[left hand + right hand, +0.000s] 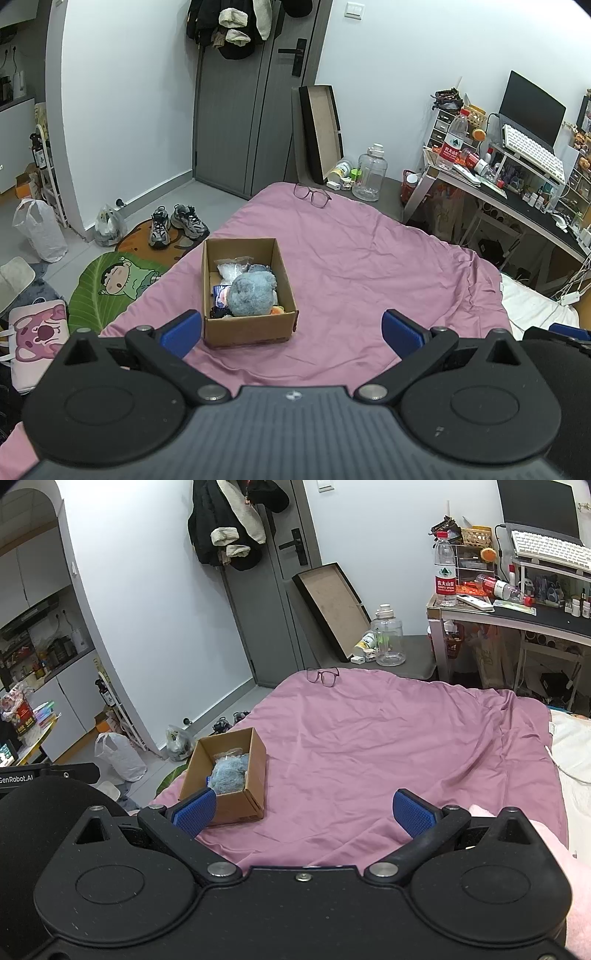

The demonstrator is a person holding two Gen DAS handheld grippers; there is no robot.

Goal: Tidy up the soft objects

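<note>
- The cardboard box point(248, 291) sits open on the pink bedsheet point(369, 266), near the sheet's left edge, at about 11 o'clock from the left gripper point(291, 332).
- Inside it, a fluffy blue-grey plush point(249, 295) fills the middle and rises close to the rim.
- Behind the plush, at the box's 12 o'clock end, lies a clear plastic bag point(231, 267) with something pale in it; what it holds cannot be made out.
- Small bits peek out around the plush: something orange point(277, 311) at 4 o'clock, something dark point(218, 313) at 8 o'clock, and a blue-and-pink piece point(221, 291) on the left. Too hidden to name.
- From the right wrist view the same box point(225, 775) shows at 10 o'clock, the blue plush point(229, 777) and the bag visible over the near wall.
- The left gripper is spread wide, its blue pads point(183, 332) far apart, nothing between them; it hangs just short of the box's near wall.
- The right gripper point(306, 812) is spread just as wide and empty, over bare sheet; its left pad point(194, 810) overlaps the box's near corner in the view, contact unclear.
- A pair of glasses point(312, 194) rests at the far end of the sheet, at 12 o'clock, well apart from the box.
- Beyond the bed, a big clear jug point(369, 173) stands on the floor by the desk point(517, 199).
</note>
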